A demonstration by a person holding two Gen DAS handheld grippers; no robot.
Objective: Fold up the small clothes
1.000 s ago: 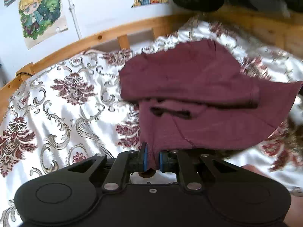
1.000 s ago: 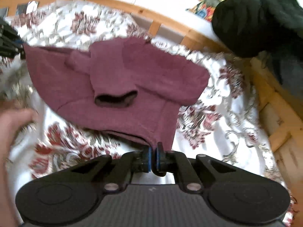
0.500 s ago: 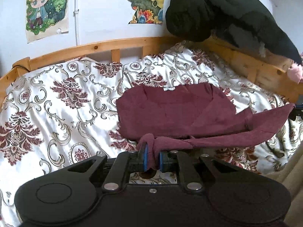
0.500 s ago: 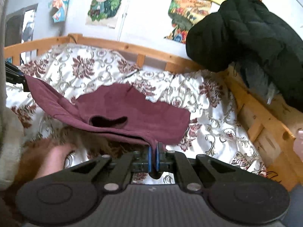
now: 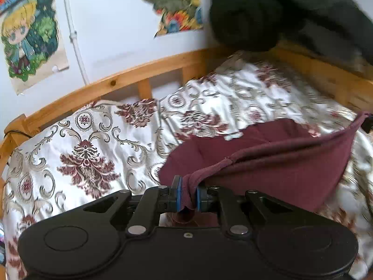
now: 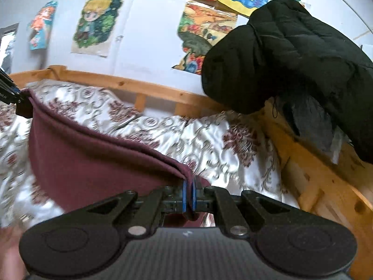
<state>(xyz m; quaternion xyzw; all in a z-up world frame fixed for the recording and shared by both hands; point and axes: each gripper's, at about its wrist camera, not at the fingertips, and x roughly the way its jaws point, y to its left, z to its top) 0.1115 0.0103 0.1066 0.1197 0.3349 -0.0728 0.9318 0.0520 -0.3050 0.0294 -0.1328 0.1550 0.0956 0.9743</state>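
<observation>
The left gripper (image 5: 186, 194) was seen clenched on a bunched corner of the maroon garment (image 5: 279, 163), the cloth gathered thick between the blue pads. From there the garment was stretched across to the right gripper (image 6: 189, 197), whose jaws were pinched nearly together on a thinner, flatter corner. The garment was thus held lifted between the two grippers over the near right part of the bed, its top edge drawn taut and its body hanging in a shallow sag toward the patterned bedspread (image 5: 88, 144); whether its lowest part touched the bedspread could not be told.

The fabric was judged light, soft and limp, with nothing stiff in it; it would likely drape and crease wherever it was let down, and the corners were judged the right places for a hold. The satin-looking bedspread was judged slippery, so a laid fold might slide.

Open room was seen across the left and middle of the bed. The far edge was bounded by the wooden rail (image 5: 130, 79), and the right edge by another rail under a black padded jacket (image 6: 291, 53).
</observation>
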